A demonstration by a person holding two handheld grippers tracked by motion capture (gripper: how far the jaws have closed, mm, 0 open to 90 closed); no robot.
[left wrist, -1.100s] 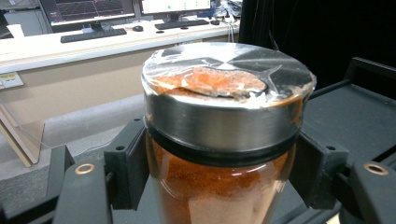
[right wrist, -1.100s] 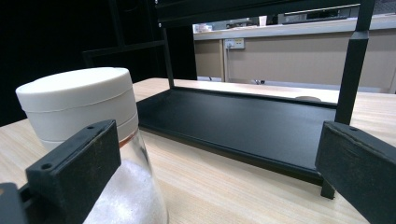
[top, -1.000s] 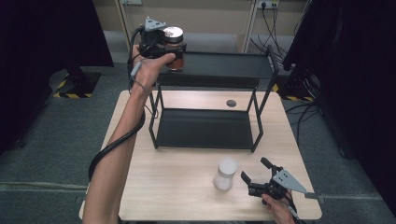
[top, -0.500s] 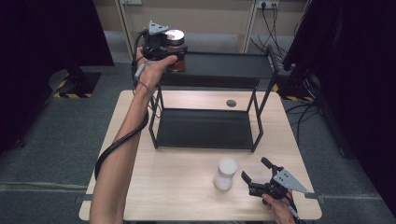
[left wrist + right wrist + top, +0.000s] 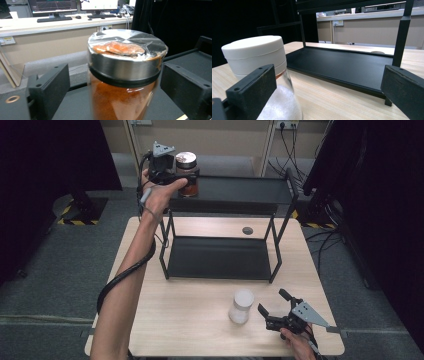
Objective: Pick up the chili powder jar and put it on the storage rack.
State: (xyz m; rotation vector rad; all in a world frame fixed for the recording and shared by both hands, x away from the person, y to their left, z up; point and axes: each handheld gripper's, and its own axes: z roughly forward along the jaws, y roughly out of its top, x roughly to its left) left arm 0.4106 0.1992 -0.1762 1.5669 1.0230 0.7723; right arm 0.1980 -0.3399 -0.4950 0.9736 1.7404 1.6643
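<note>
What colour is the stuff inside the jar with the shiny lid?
Orange-red powder fills the jar under its silver lid; the left gripper view shows it best.

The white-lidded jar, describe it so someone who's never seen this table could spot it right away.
Find the wooden table with the black two-level shelf. Nearer the person than the shelf, beside the right gripper, stands the white-lidded jar of white powder. The orange-filled jar on the top shelf has a metal lid instead.
</note>
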